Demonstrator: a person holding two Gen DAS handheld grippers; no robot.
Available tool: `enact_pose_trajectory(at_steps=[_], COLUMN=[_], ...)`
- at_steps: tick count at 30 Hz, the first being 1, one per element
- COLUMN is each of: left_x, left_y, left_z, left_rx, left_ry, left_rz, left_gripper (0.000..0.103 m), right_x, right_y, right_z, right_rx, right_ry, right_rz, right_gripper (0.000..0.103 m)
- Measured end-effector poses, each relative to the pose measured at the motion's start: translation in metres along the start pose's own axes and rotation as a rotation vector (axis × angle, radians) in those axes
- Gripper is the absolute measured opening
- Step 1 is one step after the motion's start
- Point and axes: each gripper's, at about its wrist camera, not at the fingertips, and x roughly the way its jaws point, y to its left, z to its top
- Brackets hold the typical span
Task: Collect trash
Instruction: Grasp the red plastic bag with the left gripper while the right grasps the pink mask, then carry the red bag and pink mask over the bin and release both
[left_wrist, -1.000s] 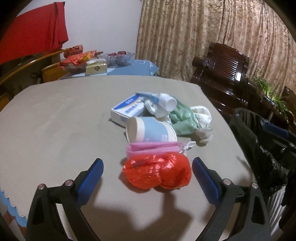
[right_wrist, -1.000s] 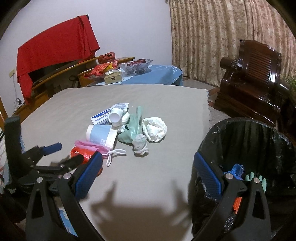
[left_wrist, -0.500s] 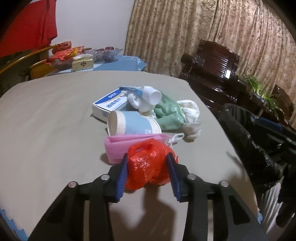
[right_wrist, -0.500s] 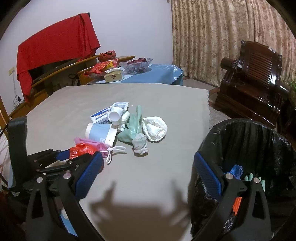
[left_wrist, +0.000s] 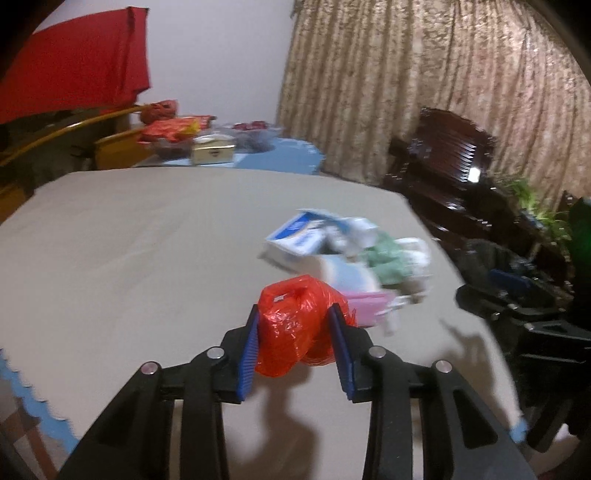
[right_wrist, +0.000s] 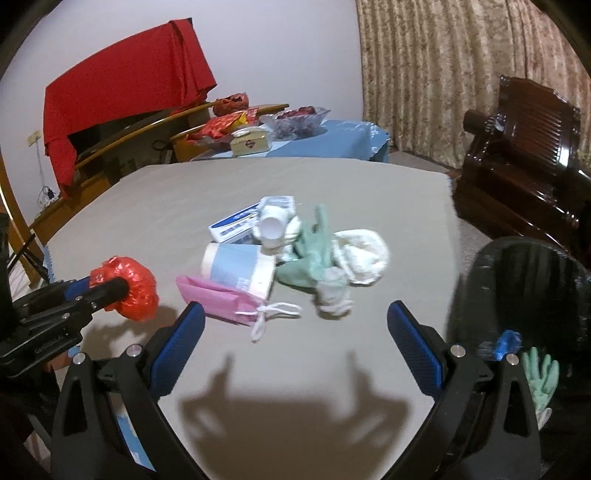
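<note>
1. Slipping is your first risk: your left gripper (left_wrist: 295, 334) is clamped on the crumpled red plastic bag (left_wrist: 295, 325), and thin film like this can slide out from the blue pads on the way to the bin. The bag is lifted clear of the table (right_wrist: 332, 184), its shadow lying apart from it in the right wrist view.
2. The jaws have just been closing, with the bag between them. I judge the hold as only on the middle of the bundle, so loose folds hang below and could catch.
3. Your right gripper (right_wrist: 295, 332) stands wide apart with nothing between its pads, over bare table just in front of the pile. If you push it forward carelessly, it could scatter the light pieces.
4. The black-lined trash bin (right_wrist: 524, 295) stands off the table's right edge. A release too early would drop the bag on the floor.
5. Count on the table, as far as I can tell: one pink pouch (right_wrist: 218, 299) with a white drawstring, one paper cup (right_wrist: 236, 269) on its side, one blue-and-white box (right_wrist: 236, 225), one small white bottle (right_wrist: 273, 225), one green glove (right_wrist: 314, 251), and white crumpled pieces I cannot count.
6. In the bin: one green glove and one blue item are visible.
</note>
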Motion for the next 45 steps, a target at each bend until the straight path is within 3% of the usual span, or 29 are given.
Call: enact_pose_trajectory(at_steps=[8, 23, 30, 32, 35, 45], left_x=[0.007, 0.008, 0.008, 0.008, 0.008, 0.001], left_y=[0.033, 0.064, 0.06, 0.056, 0.047, 0.006], left_z=[-0.006, -0.011, -0.009, -0.009, -0.007, 0.006], left_rx=[-0.014, -0.055, -0.053, -0.054, -0.048, 0.0], left_ry=[0.004, 0.003, 0.001, 0.003, 0.004, -0.017], left_rz=[0.07, 0.096, 0.078, 0.065, 0.047, -0.021], left_gripper=[0.036, 0.036, 0.036, 0.036, 0.036, 0.036], right_x=[0.047, 0.099, 0.087, 0.079, 0.068, 0.012], right_y=[0.049, 0.074, 0.062, 0.06, 0.057, 0.036], right_z=[-0.003, -0.002, -0.006, -0.009, -0.01, 0.006], right_rx=[-0.062, -0.04, 0.0, -0.013, -0.015, -0.007], right_ry=[0.038, 0.142, 0.184, 0.193, 0.2, 0.104], right_rz=[0.006, -0.075, 0.001, 0.045, 0.084, 0.095], right_gripper=[0.096, 0.095, 0.06, 0.035, 0.019, 0.016])
